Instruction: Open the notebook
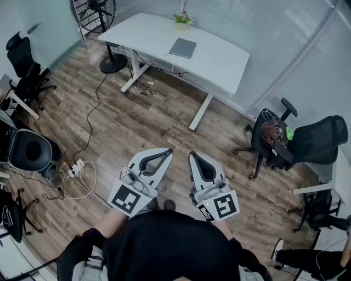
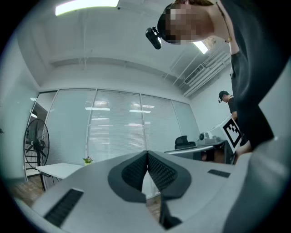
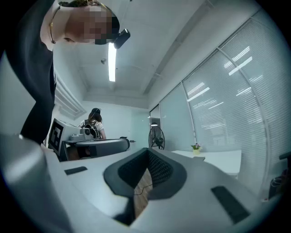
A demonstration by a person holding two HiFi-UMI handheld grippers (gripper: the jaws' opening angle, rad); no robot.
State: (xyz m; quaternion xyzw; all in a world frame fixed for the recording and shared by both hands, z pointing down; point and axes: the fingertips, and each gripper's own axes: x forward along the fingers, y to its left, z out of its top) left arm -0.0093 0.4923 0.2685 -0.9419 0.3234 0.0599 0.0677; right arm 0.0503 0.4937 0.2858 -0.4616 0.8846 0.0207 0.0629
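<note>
A closed grey notebook [image 1: 182, 48] lies flat on the white table [image 1: 219, 60] far across the room. My left gripper [image 1: 169, 151] is held close to my body, well short of the table, its jaws shut with nothing between them. My right gripper [image 1: 193, 156] hangs beside it, jaws also shut and empty. In the left gripper view the left gripper [image 2: 147, 154] has its black ribbed pads [image 2: 135, 172] meeting at the tips. The right gripper [image 3: 147, 152] in its own view shows the same. Both point roughly level toward the table.
A small potted plant [image 1: 183, 20] stands at the table's far edge. A standing fan [image 1: 98, 16] is left of the table. Office chairs [image 1: 290, 140] sit at right, another chair [image 1: 22, 60] at left. Cables and a power strip [image 1: 74, 167] lie on the wood floor.
</note>
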